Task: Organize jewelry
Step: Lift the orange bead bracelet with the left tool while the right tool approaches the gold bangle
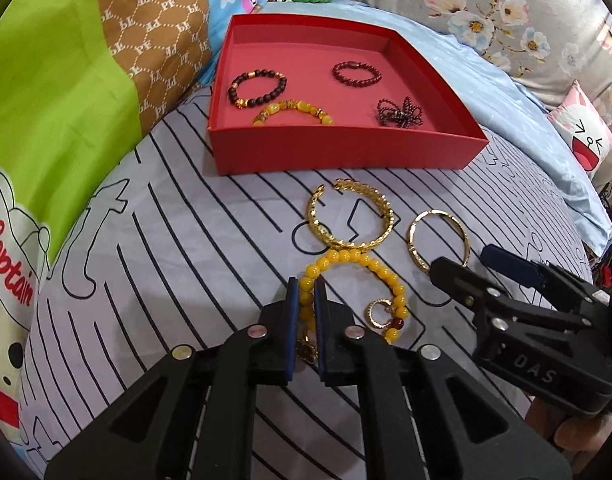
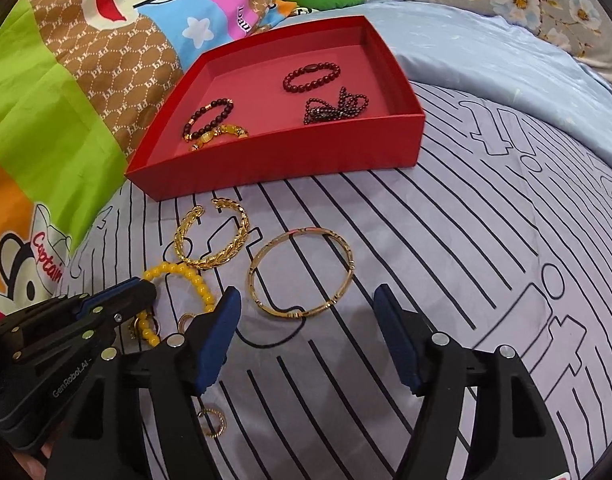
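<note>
A red box (image 1: 337,152) (image 2: 290,160) on the bedspread holds several bead bracelets (image 1: 257,89) (image 2: 311,76). In front of it lie a gold leaf cuff (image 1: 351,216) (image 2: 214,236), a thin gold bangle (image 1: 437,240) (image 2: 302,272) and a yellow bead bracelet (image 1: 345,258) (image 2: 186,276) with small rings (image 1: 379,312). My left gripper (image 1: 306,284) is shut on the yellow bead bracelet's left side; it also shows in the right wrist view (image 2: 144,292). My right gripper (image 2: 307,312) is open just short of the thin bangle; it also shows in the left wrist view (image 1: 461,260).
A patterned pillow (image 1: 66,80) (image 2: 66,80) lies left of the box. A blue sheet (image 1: 505,120) and floral cushions (image 1: 525,20) lie behind and right. A small gold ring (image 2: 212,422) lies on the striped bedspread (image 2: 465,260) under my right gripper.
</note>
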`<state>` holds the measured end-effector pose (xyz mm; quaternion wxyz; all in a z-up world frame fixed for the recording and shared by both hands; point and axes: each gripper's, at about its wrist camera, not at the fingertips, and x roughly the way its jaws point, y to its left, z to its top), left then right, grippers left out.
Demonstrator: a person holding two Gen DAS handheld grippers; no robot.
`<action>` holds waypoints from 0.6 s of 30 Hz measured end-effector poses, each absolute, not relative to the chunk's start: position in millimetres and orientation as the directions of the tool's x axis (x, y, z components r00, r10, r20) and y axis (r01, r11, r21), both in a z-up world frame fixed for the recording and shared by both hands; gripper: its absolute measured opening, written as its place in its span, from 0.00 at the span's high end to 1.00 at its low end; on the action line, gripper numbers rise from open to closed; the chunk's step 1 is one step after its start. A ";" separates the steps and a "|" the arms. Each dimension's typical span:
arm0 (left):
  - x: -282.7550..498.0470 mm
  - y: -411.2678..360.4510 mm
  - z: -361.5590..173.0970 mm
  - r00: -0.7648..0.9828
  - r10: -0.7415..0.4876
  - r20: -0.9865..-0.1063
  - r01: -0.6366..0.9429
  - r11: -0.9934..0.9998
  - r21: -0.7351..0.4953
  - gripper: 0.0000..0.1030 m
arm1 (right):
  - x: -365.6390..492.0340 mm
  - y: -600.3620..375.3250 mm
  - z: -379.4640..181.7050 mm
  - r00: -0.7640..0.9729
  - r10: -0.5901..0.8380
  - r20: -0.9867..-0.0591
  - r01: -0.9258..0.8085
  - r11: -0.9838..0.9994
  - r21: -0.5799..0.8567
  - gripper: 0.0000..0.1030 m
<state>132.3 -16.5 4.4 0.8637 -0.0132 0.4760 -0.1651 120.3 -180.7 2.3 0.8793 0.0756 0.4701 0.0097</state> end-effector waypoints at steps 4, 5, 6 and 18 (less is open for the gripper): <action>132.6 -16.2 3.5 0.491 -0.299 -0.818 0.272 0.945 -0.183 0.93 | 126.9 -172.9 0.1 0.565 0.064 -0.823 0.035 0.994 0.101 0.34; 132.7 -16.3 3.2 0.490 -0.299 -0.819 0.272 0.945 -0.182 0.93 | 127.2 -171.0 -0.5 0.568 0.055 -0.821 0.031 0.996 0.088 0.34; 132.8 -16.6 2.8 0.490 -0.299 -0.819 0.272 0.945 -0.182 0.93 | 128.0 -169.1 -1.2 0.570 0.046 -0.820 0.027 0.997 0.074 0.34; 132.3 -17.1 1.5 0.485 -0.307 -0.819 0.271 0.943 -0.193 0.93 | 126.3 -161.1 -3.6 0.590 0.003 -0.808 0.004 1.000 0.007 0.43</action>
